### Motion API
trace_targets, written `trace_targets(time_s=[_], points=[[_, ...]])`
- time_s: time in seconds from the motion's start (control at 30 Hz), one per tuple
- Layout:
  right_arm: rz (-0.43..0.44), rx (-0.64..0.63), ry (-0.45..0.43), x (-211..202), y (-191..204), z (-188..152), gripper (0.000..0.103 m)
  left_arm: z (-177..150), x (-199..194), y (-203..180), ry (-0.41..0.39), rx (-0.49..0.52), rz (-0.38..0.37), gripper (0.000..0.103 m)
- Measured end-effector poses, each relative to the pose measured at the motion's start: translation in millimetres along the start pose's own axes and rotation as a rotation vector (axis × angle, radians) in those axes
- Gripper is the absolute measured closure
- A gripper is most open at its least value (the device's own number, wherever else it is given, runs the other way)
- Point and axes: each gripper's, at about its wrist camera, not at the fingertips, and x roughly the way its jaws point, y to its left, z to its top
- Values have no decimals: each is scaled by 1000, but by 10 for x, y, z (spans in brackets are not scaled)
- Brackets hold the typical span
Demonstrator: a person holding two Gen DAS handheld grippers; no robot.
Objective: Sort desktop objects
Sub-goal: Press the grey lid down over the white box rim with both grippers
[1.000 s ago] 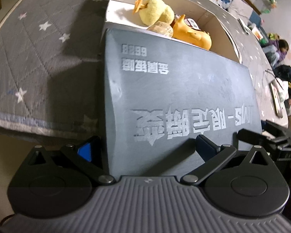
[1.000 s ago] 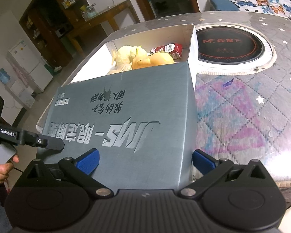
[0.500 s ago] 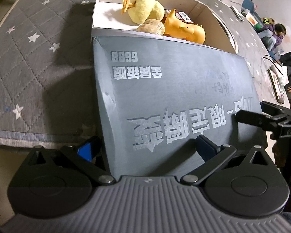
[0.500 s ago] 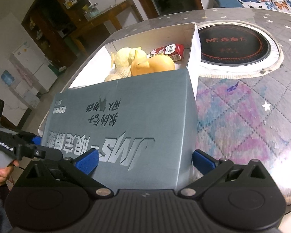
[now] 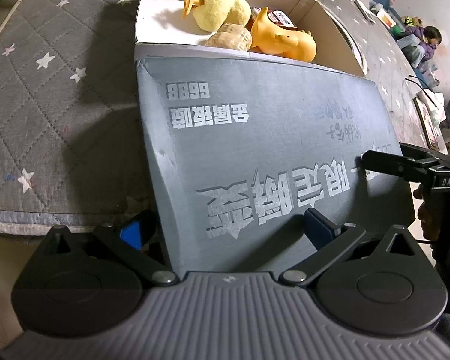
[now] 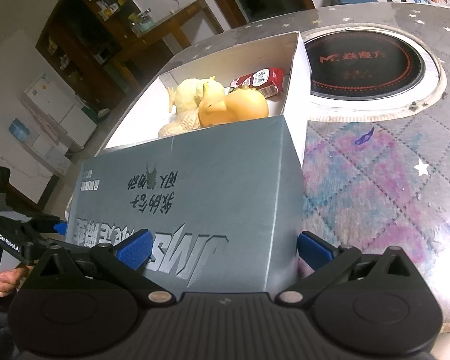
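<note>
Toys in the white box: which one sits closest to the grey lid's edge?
The peanut-shaped toy, tan and ridged, lies right against the grey lid. The orange rubber duck is beside it; the fuzzy yellow chick sits farther back.

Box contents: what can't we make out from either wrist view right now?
- Near part of the white box, both views: the grey lid hides the floor there.
- Red packet: left view shows only a corner behind the orange toy; print too small in the right view.
- Peanut toy: lower part hidden by the lid edge in both views.
- Left gripper and right gripper: the fingers straddle the lid, but contact is unclear.
</note>
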Motion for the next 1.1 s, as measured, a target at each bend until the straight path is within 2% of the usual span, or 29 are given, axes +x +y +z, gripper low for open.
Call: trace_targets(time_s=[0.4,0.87,1.1], points=[[44,11,29,95,-99,95,0,105,59,60,42,1,-30,0],[69,18,27,134,-151,117,0,244,138,178,76,-57,-89,0],[80,14,35,160,-161,153,0,337,197,176,119,-69,-102,0]])
